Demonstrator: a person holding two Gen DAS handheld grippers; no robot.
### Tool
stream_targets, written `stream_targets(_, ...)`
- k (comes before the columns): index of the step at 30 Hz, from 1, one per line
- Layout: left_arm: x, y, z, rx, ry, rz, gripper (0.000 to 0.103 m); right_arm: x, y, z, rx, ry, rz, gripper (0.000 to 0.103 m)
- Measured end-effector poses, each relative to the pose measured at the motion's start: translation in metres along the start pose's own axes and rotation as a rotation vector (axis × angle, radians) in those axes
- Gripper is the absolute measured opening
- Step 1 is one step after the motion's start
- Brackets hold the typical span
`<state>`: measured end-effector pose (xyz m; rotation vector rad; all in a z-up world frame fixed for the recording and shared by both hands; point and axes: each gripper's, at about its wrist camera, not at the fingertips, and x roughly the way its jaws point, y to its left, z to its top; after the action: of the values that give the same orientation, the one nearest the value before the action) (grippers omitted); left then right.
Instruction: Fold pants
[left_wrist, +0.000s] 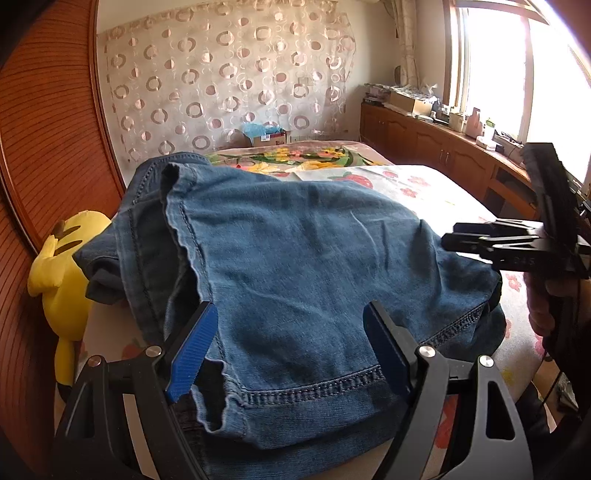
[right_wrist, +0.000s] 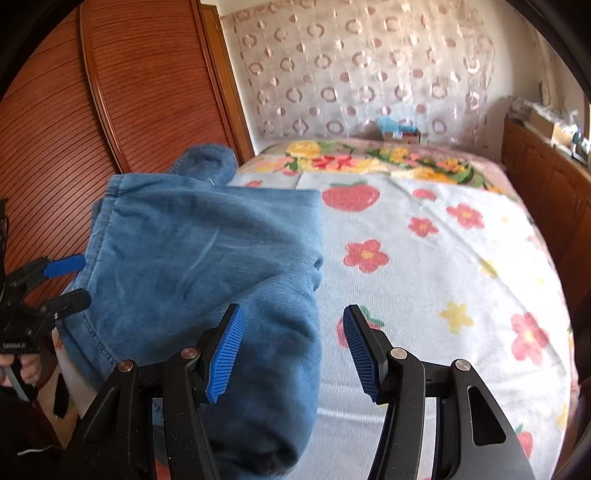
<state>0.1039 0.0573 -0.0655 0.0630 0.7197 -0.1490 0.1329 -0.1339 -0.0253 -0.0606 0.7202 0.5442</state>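
Blue denim pants (left_wrist: 295, 266) lie folded in a thick stack on the bed; they also show in the right wrist view (right_wrist: 192, 251) at the left. My left gripper (left_wrist: 291, 350) is open, its blue pads on either side of the near hem, holding nothing. My right gripper (right_wrist: 291, 350) is open and empty, just above the right edge of the stack. It also shows in the left wrist view (left_wrist: 476, 243) at the right edge of the pants. The left gripper shows in the right wrist view (right_wrist: 66, 280) at the pants' left edge.
The bed has a white blanket with red flowers and strawberries (right_wrist: 424, 258). A yellow plush toy (left_wrist: 66, 280) lies left of the pants against the wooden wardrobe (left_wrist: 48, 147). Wooden cabinets (left_wrist: 443, 155) with clutter run along the right under the window.
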Motion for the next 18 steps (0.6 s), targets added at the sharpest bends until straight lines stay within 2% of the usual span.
stream_targets(10,0.012,-0.006,-0.007,0.004,0.030,-0.008,0.082,0.020,0.007,-0.002,-0.022,0.077,0.065,0.057)
stream_targets(13,0.017,-0.003,-0.008,-0.004,0.039,-0.003,0.082,0.025,0.006,-0.001,-0.014,0.087,0.094,0.049)
stream_targets(17,0.015,0.001,-0.009,-0.016,0.036,-0.002,0.082,0.024,0.003,0.003,-0.005,0.094,0.149,0.016)
stream_targets(18,0.014,0.001,-0.009,-0.018,0.034,-0.003,0.082,0.021,0.003,0.003,-0.003,0.087,0.154,0.012)
